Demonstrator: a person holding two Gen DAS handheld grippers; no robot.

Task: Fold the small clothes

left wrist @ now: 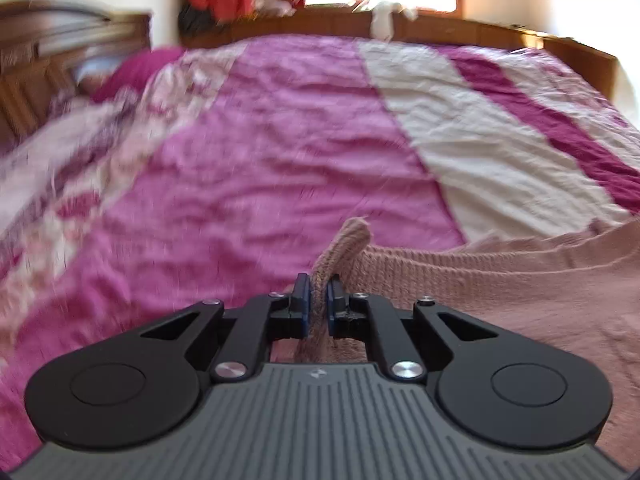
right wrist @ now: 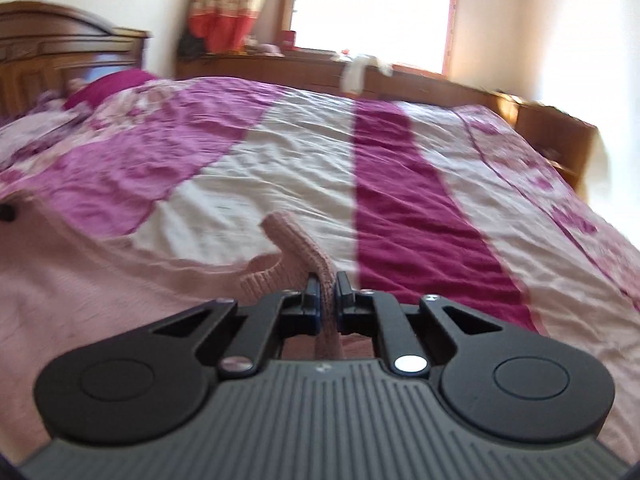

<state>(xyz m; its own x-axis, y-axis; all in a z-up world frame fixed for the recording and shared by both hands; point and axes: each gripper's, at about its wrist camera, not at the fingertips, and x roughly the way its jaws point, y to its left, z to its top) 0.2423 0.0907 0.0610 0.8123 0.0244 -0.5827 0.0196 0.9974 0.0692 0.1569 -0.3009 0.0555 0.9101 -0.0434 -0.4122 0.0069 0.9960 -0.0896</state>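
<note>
**Both corners held, the sweater stretched between them**

The left hand-held gripper (left wrist: 318, 300) has its two blue pads closed tight on a ribbed corner of the pink knit sweater (left wrist: 500, 280). A small tongue of the knit stands up above the pads. From this gripper, the body of the sweater lies to the right and a little forward, spread over the bed (left wrist: 260, 140) with its pink and white striped cover.

The right hand-held gripper (right wrist: 328, 300) is also closed on a ribbed piece of the same sweater (right wrist: 100, 288), and here the cloth spreads to the left. So the garment lies between the two grippers, and its held edge runs from left to right, across the direction in which both cameras look. A small dark part at the left border of the right wrist view may be the other gripper, but it is too small to be sure.

Neither side is nearer: each one already holds its own corner. I judge that the coming move is to carry both corners together, forward or back across this axis, to make the fold. The two ends should travel evenly, otherwise the edge can go oblique. Both views are blurred.
</note>
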